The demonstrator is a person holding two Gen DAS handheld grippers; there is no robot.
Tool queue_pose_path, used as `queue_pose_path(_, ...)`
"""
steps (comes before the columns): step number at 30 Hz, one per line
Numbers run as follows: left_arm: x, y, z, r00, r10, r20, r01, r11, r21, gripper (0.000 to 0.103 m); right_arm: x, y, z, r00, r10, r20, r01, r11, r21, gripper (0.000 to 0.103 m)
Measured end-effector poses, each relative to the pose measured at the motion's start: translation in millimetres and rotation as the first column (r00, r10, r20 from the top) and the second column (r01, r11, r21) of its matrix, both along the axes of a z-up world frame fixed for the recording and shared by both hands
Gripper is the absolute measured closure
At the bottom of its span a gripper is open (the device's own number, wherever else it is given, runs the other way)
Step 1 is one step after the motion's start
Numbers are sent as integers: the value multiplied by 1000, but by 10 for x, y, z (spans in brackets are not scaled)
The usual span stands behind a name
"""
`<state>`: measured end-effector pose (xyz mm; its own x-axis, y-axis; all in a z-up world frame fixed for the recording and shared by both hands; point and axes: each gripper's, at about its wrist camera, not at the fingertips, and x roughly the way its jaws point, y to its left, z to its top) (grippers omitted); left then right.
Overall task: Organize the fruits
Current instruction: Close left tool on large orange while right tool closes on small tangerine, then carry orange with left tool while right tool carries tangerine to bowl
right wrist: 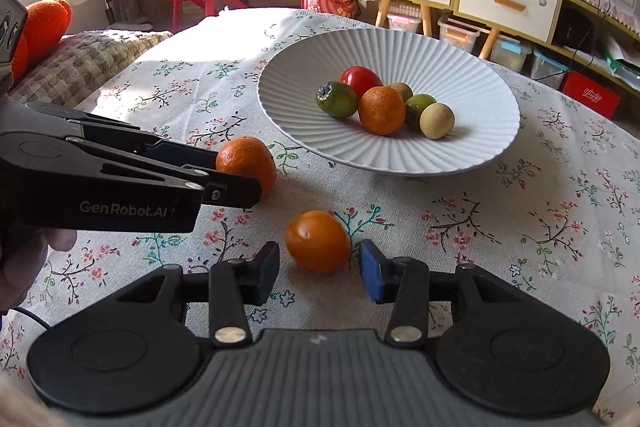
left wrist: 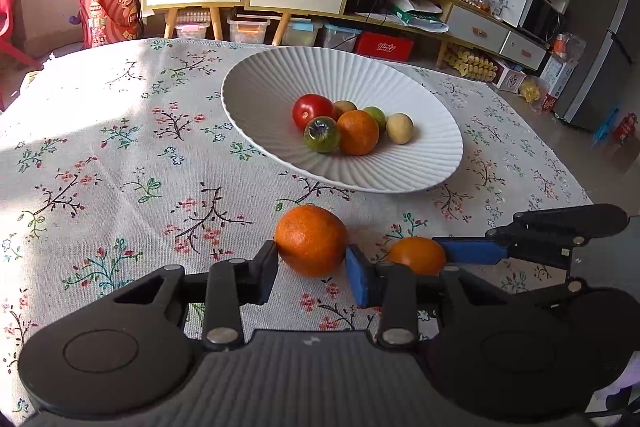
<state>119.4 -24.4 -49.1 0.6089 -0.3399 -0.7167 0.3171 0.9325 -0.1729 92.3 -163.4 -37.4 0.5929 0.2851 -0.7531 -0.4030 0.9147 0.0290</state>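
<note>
Two hand-held grippers closing on the last two loose fruits

We are clamping the left hand-held gripper [left wrist: 311, 263] on the rough orange [left wrist: 311, 239], pads touching both flanks, while the right hand-held gripper [right wrist: 319, 267] is bracketing the smooth orange [right wrist: 318, 241] narrowly, small gaps showing. Both fruits are lying on the worktop [right wrist: 500, 227]; at twelve o'clock the white plate [right wrist: 472, 155] is holding six fruits, nothing blocking the way between.
</note>
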Motion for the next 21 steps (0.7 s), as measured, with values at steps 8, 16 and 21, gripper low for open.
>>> queue_pose_path(8, -20, 5, 23, 1000, -3, -3, 3, 1000, -1, 82, -17, -39, 30, 1000, 0, 5, 0, 1000, 12, 75)
queue_pose_path(16, -83, 20, 118, 1000, -12, 12, 12, 1000, -17, 82, -42, -121, 131, 1000, -24, 18, 23, 999, 38, 76)
queue_pose_path(21, -105, 23, 215, 999, -19, 29, 20, 999, -38, 82, -43, -177, 243, 999, -38, 38, 35, 997, 64, 76)
